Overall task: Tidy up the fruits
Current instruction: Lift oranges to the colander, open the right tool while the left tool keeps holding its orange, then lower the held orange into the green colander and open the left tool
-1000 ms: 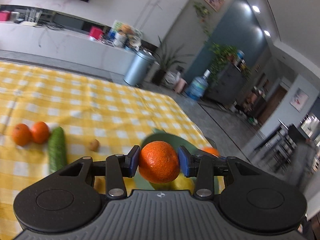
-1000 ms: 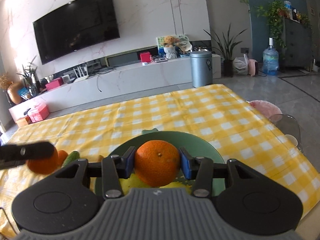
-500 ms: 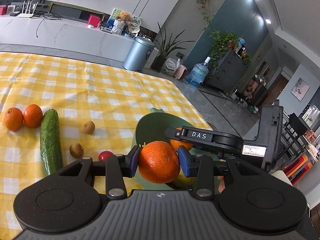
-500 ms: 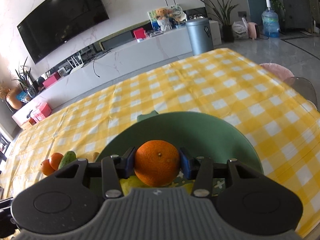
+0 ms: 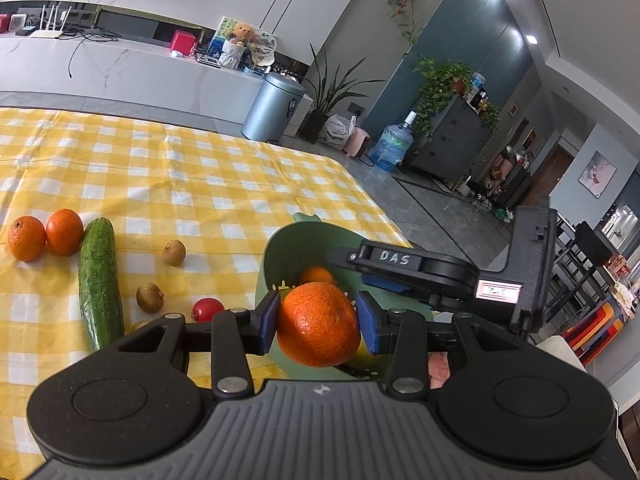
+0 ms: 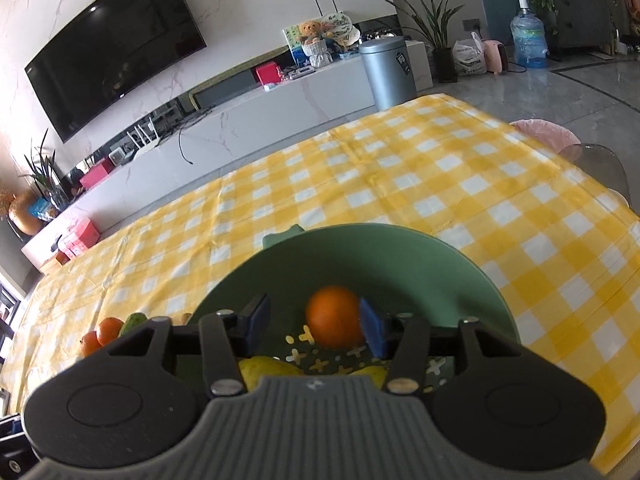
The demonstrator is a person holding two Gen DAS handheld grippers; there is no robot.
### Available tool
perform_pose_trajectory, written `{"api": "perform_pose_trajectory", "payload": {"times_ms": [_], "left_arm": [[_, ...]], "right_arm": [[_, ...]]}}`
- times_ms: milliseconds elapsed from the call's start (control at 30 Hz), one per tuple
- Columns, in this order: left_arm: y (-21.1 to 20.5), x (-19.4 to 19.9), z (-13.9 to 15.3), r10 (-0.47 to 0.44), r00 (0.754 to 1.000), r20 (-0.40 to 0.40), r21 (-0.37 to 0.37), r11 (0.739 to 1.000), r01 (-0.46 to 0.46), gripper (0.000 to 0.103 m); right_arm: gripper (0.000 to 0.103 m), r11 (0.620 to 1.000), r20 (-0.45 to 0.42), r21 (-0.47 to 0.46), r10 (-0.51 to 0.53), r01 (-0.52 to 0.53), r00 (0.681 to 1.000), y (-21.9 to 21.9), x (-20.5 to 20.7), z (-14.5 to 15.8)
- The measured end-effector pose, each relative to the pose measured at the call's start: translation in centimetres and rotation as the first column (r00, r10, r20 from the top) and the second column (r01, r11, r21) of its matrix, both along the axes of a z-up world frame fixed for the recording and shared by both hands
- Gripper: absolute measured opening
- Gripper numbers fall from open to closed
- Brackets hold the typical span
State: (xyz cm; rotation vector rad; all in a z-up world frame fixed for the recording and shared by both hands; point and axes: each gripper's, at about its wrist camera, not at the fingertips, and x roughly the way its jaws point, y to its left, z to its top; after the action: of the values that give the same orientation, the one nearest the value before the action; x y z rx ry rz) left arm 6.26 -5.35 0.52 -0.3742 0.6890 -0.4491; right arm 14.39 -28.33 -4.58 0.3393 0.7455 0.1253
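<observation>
2 tools: left tool grips orange, half-hiding bowl; right tool just opened.

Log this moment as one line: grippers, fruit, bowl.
left gripper: shut on orange mandarin | right gripper: jaws just opened, second mandarin released | round green bowl: receiving fruit

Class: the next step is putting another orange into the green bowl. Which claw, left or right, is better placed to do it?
Left. The left claw grips an orange beside the green bowl; the right claw has just opened, empty.
</observation>
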Motion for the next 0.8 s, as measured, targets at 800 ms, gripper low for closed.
{"api": "perform_pose_trajectory", "payload": {"times_ms": [800], "left_arm": [[-7.6, 3.0, -2.6, -0.163, 0.979, -0.121, 0.097, 0.98, 0.175, 0.047]], "right_arm": [[0.063, 0.979, 0.173, 0.183, -0.119, 0.087, 0.978, -4.9, -4.2, 2.4]]}}
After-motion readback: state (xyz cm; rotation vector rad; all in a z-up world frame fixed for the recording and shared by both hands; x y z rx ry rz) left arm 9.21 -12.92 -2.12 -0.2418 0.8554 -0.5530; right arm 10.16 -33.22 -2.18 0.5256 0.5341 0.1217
